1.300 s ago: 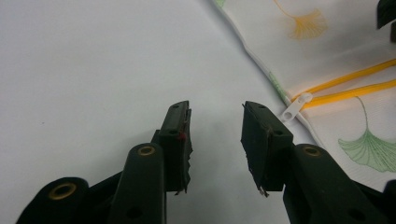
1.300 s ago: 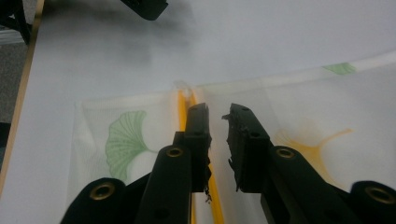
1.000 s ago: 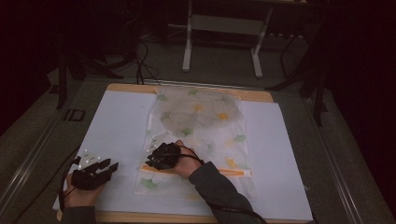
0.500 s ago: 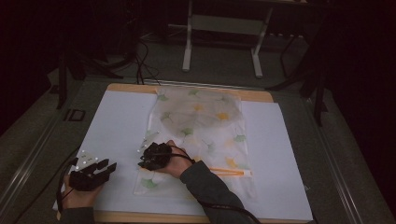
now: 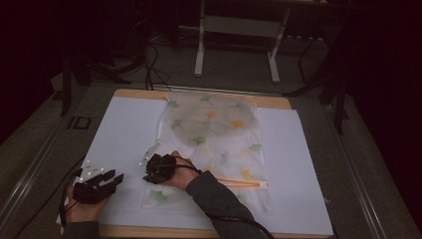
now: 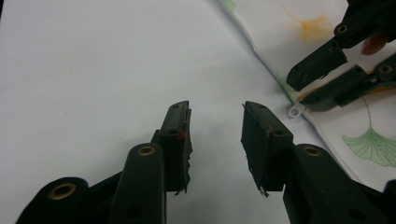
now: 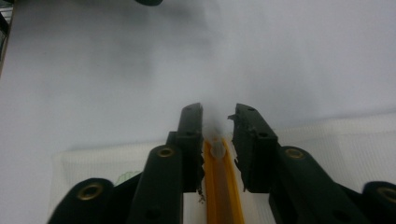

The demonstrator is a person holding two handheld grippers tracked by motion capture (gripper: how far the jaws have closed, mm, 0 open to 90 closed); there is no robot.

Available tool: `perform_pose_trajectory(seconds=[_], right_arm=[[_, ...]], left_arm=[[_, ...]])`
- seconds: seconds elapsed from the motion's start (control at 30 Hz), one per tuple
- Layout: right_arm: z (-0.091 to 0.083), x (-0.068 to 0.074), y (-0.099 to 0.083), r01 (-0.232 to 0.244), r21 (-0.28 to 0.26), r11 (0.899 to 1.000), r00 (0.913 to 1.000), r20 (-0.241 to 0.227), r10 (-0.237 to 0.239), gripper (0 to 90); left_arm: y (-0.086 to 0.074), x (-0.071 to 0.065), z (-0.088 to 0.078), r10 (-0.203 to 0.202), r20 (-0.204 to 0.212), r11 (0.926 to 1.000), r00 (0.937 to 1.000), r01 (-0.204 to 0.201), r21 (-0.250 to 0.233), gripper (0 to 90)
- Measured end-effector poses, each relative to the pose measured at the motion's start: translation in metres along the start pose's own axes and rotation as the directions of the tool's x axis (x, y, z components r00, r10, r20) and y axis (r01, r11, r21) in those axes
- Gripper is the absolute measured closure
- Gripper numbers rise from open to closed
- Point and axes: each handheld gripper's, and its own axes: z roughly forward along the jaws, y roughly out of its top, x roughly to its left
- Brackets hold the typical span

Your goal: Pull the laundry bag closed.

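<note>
Translucent white zip pouch printed with green and yellow ginkgo leaves (image 5: 214, 144) flat on white-covered surface (image 5: 124, 134), orange zipper strip (image 7: 223, 186) near its front edge.

Right claw (image 7: 217, 122) at pouch's left edge, jaws just been closing, straddling zipper end with small clear pull tab (image 7: 217, 148); pads not pressing.

Left claw (image 6: 215, 109) spread wide, empty, over bare surface left of pouch.

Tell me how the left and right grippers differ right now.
The left gripper hovers over bare white paper, jaws wide apart with nothing between them. The right gripper sits on the leaf-print bag, its narrower jaws straddling the orange zipper, having just been closing. Both are black and hand-held.
</note>
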Motion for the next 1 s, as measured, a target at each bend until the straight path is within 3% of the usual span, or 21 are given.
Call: perform_pose_trajectory(seconds=[0.1,0.53,0.8,1.0], right_arm=[[0.001,-0.001,0.002,-0.009,0.001,1.0,0.9999,0.006,0.009,77.2],[0.009,0.003,0.008,-0.004,0.045,0.999,0.9999,0.01,0.003,71.5],[0.012,0.003,0.011,-0.016,0.066,0.998,0.9995,0.027,0.015,78.6],[0.011,0.003,0.012,-0.012,0.05,0.999,0.9995,0.031,0.01,80.9]], left_arm=[[0.0,0.0,0.0,0.002,-0.001,1.0,1.0,-0.002,-0.002,62.3],[0.0,0.0,-0.001,0.001,-0.003,1.0,1.0,-0.001,-0.004,62.3],[0.0,0.001,-0.001,0.001,-0.004,1.0,1.0,-0.001,-0.004,62.3],[0.0,0.001,-0.001,0.004,-0.006,1.0,1.0,-0.004,-0.002,62.3]])
